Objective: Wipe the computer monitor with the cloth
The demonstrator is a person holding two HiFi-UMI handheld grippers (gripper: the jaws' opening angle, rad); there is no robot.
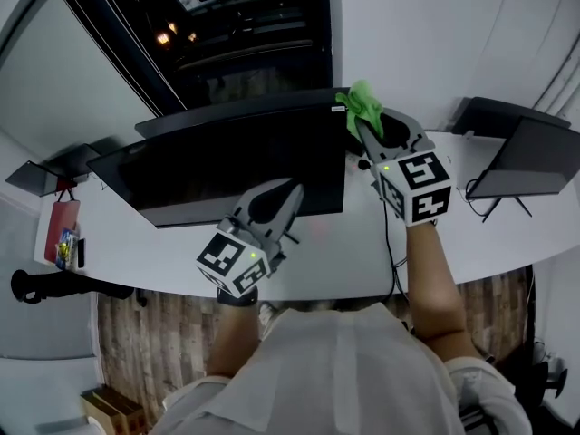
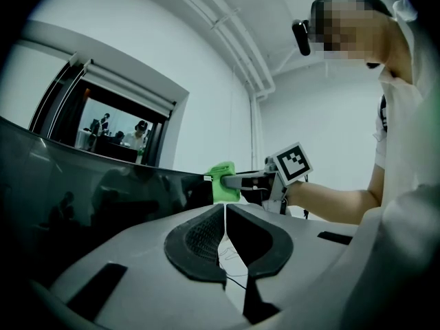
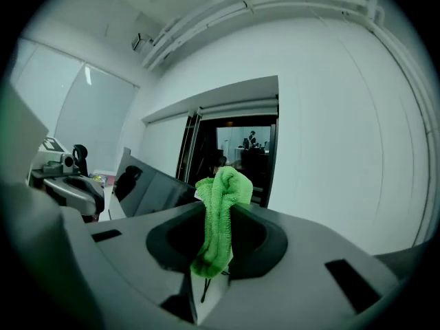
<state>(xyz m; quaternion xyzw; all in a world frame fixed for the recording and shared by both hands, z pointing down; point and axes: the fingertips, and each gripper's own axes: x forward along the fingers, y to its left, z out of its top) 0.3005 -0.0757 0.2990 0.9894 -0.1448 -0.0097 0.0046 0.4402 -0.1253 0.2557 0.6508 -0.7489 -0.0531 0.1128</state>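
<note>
A wide dark monitor (image 1: 227,166) stands on the white desk (image 1: 335,261); its screen also fills the left of the left gripper view (image 2: 82,191). My right gripper (image 1: 373,127) is shut on a green cloth (image 1: 362,104), held at the monitor's upper right corner. The cloth (image 3: 220,215) hangs bunched between the jaws, and the left gripper view shows it (image 2: 223,181) against the screen's edge. My left gripper (image 1: 288,199) sits low in front of the screen, jaws closed together with nothing between them (image 2: 225,215).
A second dark monitor (image 1: 530,157) stands at the desk's right end, with cables (image 1: 390,234) running down beside my right arm. A red bag (image 1: 62,232) and small items lie at the left end. A dark doorway (image 1: 245,25) is behind the monitor.
</note>
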